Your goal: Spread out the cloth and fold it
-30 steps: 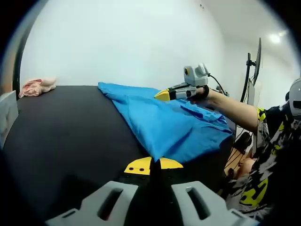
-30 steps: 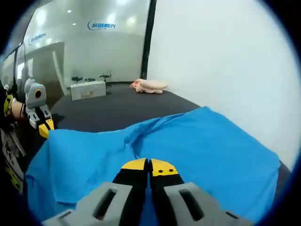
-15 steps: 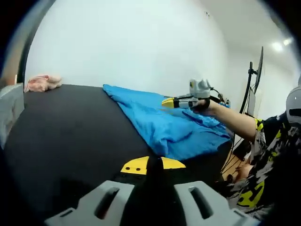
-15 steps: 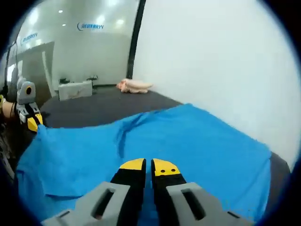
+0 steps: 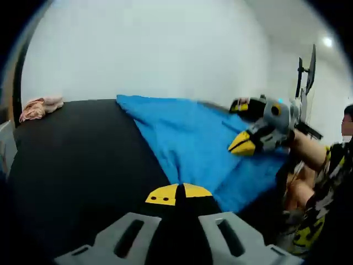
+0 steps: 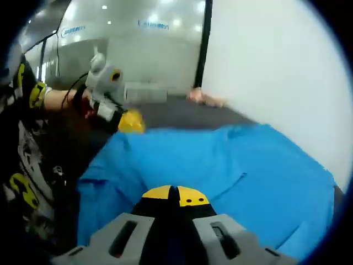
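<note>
Blue cloth (image 5: pixel 190 138) is lying across the right half of the black table (image 5: pixel 77 160), running from about 11 o'clock down to 4 o'clock in the left gripper view, partly rumpled and hanging over the near edge. Left gripper (image 5: pixel 178 193) has its yellow tips pressed together with nothing between them, sitting over bare table just beside the cloth's edge. Right gripper (image 6: pixel 175 195) is also pressed together, low over the cloth (image 6: pixel 220 171); can't tell if it's pinching any fabric. A pink rag (image 5: pixel 39 106) sits at 9 o'clock, far corner.
</note>
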{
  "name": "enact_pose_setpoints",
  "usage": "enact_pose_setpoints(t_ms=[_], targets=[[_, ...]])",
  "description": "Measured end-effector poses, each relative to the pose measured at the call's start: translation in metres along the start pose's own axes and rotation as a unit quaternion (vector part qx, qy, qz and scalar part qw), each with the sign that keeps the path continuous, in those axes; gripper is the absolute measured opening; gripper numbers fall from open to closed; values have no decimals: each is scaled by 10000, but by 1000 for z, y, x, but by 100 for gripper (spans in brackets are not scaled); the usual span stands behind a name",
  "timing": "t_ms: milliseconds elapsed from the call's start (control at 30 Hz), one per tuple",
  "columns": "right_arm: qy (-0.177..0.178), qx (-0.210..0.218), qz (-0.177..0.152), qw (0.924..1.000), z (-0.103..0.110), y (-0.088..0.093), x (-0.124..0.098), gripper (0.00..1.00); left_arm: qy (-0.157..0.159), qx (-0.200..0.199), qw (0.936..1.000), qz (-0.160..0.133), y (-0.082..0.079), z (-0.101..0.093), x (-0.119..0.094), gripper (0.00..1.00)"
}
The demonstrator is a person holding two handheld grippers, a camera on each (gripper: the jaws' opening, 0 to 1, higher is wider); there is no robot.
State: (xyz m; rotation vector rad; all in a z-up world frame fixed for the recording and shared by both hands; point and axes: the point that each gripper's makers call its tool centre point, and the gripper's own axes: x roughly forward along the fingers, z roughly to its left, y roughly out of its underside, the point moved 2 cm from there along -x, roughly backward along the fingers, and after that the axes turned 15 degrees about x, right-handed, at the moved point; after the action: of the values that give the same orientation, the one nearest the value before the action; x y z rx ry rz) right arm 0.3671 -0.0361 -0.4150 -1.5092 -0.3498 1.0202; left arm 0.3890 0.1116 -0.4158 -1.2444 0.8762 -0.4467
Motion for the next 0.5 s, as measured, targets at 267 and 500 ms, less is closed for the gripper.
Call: enact_pose_setpoints(t_ms=[267,500], targets=[[366,-108,-1060,9936,-37,-6,-138,12,635,319,9957,-594,-13,2,-42,20],[528,1295,-2320,9626,-60,-3,-234,38,495,342,9770,-2047,-58,34,-77,17]])
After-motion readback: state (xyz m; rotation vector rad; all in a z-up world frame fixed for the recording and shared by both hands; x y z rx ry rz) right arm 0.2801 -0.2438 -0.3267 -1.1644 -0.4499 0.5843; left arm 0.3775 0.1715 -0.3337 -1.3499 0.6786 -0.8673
